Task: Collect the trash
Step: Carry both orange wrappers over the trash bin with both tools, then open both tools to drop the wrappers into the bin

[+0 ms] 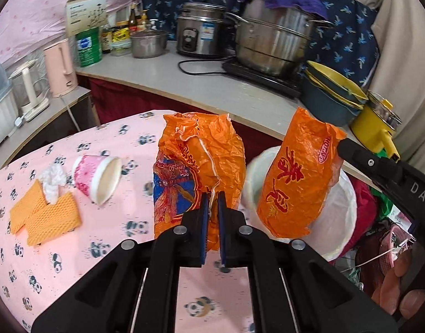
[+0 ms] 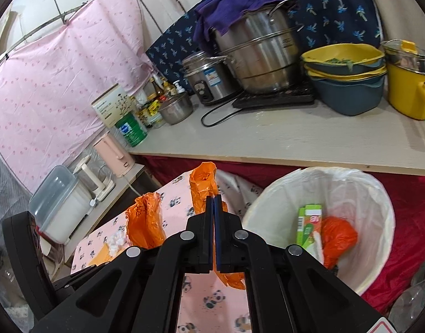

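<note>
My left gripper [image 1: 213, 197] is shut on an orange wrapper with a blue dragonfly print [image 1: 195, 166], held up above the pink panda tablecloth [image 1: 73, 249]. My right gripper [image 2: 214, 198] is shut on a second orange wrapper [image 2: 202, 187], which shows red characters in the left wrist view [image 1: 295, 177]. It hangs near the rim of the white-lined trash bin [image 2: 379, 194]. The bin holds a green carton [image 2: 308, 226] and an orange bag [image 2: 337, 236]. On the table lie a tipped pink paper cup [image 1: 98, 174], a crumpled white tissue [image 1: 52, 181] and orange mesh cloths [image 1: 45, 216].
A counter [image 1: 212, 88] behind the table carries a big steel pot [image 1: 273, 38], rice cooker [image 1: 200, 29], stacked yellow and blue basins [image 1: 332, 94], a yellow pot [image 1: 376, 127] and bottles. A pink kettle [image 1: 61, 68] stands on a side shelf at left. Red cloth and baskets sit by the bin.
</note>
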Available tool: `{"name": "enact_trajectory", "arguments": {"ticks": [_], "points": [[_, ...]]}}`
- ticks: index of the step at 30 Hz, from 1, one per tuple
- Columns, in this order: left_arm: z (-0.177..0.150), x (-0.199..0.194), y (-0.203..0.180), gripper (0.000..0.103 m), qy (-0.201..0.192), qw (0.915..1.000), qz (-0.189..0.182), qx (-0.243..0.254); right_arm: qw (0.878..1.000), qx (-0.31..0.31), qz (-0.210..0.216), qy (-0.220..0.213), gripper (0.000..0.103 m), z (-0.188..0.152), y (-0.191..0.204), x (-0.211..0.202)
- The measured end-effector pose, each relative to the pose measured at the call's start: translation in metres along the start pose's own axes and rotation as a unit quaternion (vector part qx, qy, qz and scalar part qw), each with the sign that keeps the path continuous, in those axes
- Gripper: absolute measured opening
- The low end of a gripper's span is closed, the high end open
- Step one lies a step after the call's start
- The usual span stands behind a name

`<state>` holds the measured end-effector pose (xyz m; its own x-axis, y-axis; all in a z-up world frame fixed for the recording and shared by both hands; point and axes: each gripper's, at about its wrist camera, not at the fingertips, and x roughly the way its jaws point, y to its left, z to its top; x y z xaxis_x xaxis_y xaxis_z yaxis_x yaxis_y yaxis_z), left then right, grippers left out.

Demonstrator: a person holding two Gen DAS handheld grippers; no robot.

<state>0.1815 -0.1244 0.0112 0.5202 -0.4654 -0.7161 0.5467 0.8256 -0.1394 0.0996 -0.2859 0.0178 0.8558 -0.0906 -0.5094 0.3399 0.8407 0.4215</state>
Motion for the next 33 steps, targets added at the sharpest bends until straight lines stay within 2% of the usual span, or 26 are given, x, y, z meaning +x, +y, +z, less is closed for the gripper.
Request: {"name": "enact_trajectory", "arguments": {"ticks": [9, 17, 30, 31, 33], "points": [[0.0, 0.011, -0.062, 0.006, 0.015, 0.9981, -0.038, 0.045, 0.998, 0.031, -0.037, -0.026, 0.002, 0.009, -0.054, -0.032], [-0.003, 0.031, -0.105, 0.006, 0.038, 0.9947, -0.063, 0.073, 0.996, 0.048, -0.063, -0.031, 0.002, 0.012, -0.089, -0.043], [-0.005, 0.051, -0.128, 0.009, 0.05, 0.9927, -0.06, 0.092, 0.995, 0.056, -0.075, -0.022, 0.002, 0.011, -0.106, -0.033], [-0.005, 0.051, -0.128, 0.011, 0.049, 0.9928, -0.058, 0.093, 0.995, 0.056, -0.075, -0.022, 0.002, 0.011, -0.106, -0.032], [-0.004, 0.051, -0.128, 0.028, 0.045, 0.9935, -0.051, 0.091, 0.995, 0.058, -0.075, -0.021, 0.002, 0.011, -0.107, -0.031]]}}
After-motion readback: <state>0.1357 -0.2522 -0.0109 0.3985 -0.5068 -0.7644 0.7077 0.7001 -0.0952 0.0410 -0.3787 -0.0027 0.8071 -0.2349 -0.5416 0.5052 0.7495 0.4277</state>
